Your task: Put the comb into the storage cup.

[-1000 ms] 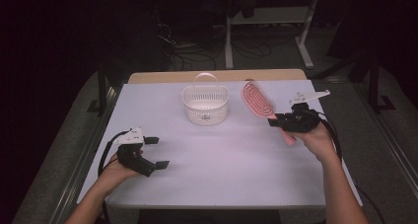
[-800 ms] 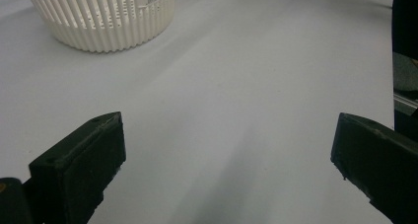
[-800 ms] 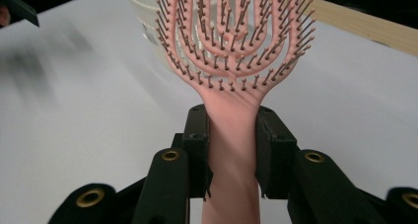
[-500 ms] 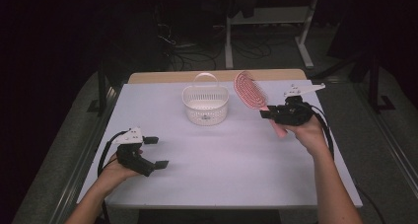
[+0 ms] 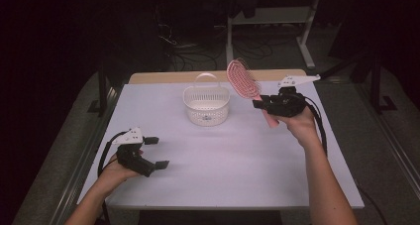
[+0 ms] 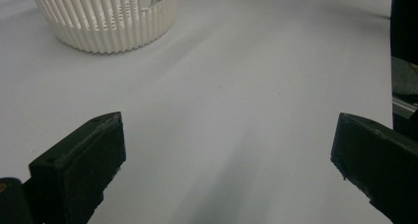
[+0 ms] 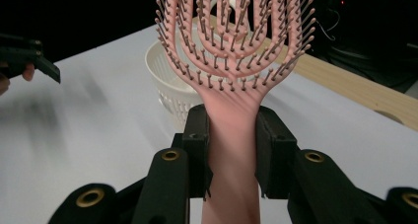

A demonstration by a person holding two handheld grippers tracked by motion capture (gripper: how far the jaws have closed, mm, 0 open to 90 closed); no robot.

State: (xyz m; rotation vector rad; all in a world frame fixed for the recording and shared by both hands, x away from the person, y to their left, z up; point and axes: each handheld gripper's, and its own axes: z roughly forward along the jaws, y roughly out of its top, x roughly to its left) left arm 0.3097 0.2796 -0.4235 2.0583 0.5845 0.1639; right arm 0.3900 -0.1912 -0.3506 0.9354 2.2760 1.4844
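Both forearms are bare, no sleeves; each gripper, the left gripper (image 5: pixel 151 152) and right gripper (image 5: pixel 261 105), is black with brass-ringed screw holes, a grey three-cornered plate and black cable

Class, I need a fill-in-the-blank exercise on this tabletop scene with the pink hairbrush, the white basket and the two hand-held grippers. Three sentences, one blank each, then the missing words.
1. The right gripper is shut on the ______ of the pink hairbrush.
2. The white basket stands on the table and its handle is turned ______.
3. The left gripper has its jaws ______, with nothing between them.

Missing words: handle; up; open
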